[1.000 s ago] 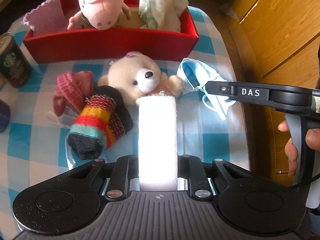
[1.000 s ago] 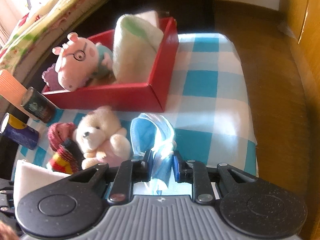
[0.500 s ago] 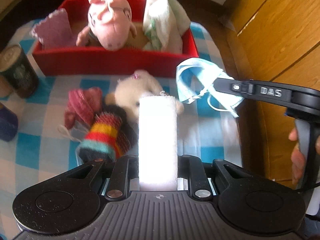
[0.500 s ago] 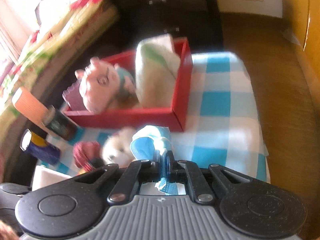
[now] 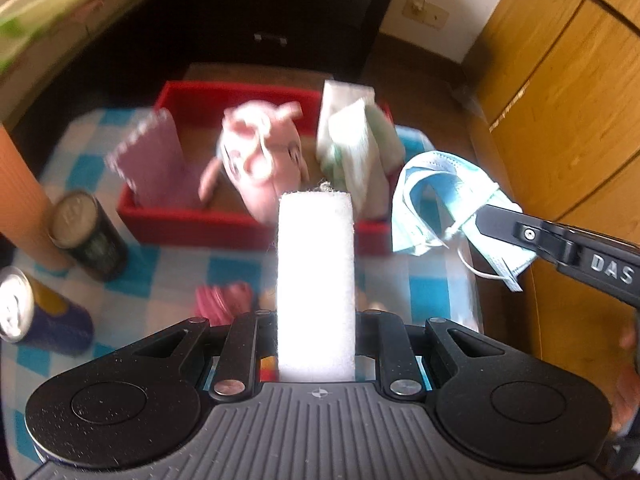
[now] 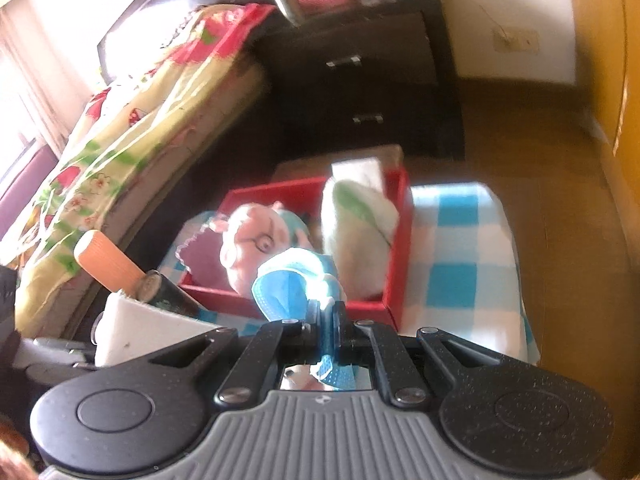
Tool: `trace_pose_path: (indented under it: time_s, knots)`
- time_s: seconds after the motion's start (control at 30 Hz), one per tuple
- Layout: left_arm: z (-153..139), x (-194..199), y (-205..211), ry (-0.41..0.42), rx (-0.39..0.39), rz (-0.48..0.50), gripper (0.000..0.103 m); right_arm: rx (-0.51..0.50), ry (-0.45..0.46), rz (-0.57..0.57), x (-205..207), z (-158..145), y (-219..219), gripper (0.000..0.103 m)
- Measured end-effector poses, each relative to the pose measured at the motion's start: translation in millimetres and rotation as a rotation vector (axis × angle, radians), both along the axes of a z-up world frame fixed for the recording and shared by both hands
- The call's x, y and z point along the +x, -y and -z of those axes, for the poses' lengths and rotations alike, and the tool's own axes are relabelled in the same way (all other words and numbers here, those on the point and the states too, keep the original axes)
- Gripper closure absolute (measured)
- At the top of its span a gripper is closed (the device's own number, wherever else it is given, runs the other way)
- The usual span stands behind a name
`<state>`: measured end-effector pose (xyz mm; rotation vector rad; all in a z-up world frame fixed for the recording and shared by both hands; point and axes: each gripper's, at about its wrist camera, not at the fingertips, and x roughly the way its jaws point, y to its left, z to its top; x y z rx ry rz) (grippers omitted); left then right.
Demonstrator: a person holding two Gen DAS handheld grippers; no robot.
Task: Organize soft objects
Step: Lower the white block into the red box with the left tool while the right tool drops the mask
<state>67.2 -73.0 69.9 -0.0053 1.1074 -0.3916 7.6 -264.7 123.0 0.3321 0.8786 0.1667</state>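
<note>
My left gripper (image 5: 316, 320) is shut on a white foam block (image 5: 316, 280) that stands up between its fingers. To its right, my right gripper (image 5: 484, 216) is shut on a crumpled blue face mask (image 5: 436, 200), which hangs in the air near the right end of the red box (image 5: 200, 224). Inside the box are a pink pig plush (image 5: 260, 160), a folded white-green towel (image 5: 352, 148) and a purple cloth (image 5: 152, 160). The right wrist view shows the mask (image 6: 288, 284) pinched in the right gripper (image 6: 328, 316), in front of the box (image 6: 396, 260).
Two cans (image 5: 90, 232) (image 5: 36, 312) and an orange cylinder (image 5: 20, 200) stand at the left on the blue-checked tablecloth (image 5: 432, 292). A red knit piece (image 5: 224, 300) lies just ahead of my left fingers. Beyond the table are a dark drawer cabinet (image 5: 280, 20), a wooden wardrobe (image 5: 560, 100) and a bed (image 6: 120, 120).
Both grippers have risen with their loads. The mask has come up off the table. The teddy and striped sock have slid out of sight beneath the left gripper.
</note>
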Motion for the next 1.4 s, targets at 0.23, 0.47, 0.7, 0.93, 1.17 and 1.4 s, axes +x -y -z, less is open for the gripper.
trace_pose_path:
  time_s: [0.23, 0.47, 0.7, 0.93, 1.17, 1.4]
  knots:
    - [-35, 29, -6, 0.077, 0.009, -0.042, 0.084, -0.056, 0.091, -0.037, 23, -48, -23, 0.103]
    - [-50, 63, -10, 0.131, 0.034, -0.087, 0.083, -0.122, 0.123, -0.054, 53, -67, -45, 0.103]
    - [-32, 108, -13, 0.134, 0.075, -0.129, 0.081, -0.168, 0.085, -0.052, 98, -38, -57, 0.103]
    - [4, 141, -14, 0.097, 0.094, -0.152, 0.078, -0.171, 0.007, -0.060, 132, 12, -62, 0.103]
    - [15, 164, -12, 0.107, 0.123, -0.170, 0.076, -0.164, -0.026, -0.053, 153, 38, -61, 0.103]
    - [17, 187, -4, 0.148, 0.145, -0.172, 0.059, -0.144, -0.053, -0.037, 166, 50, -55, 0.093]
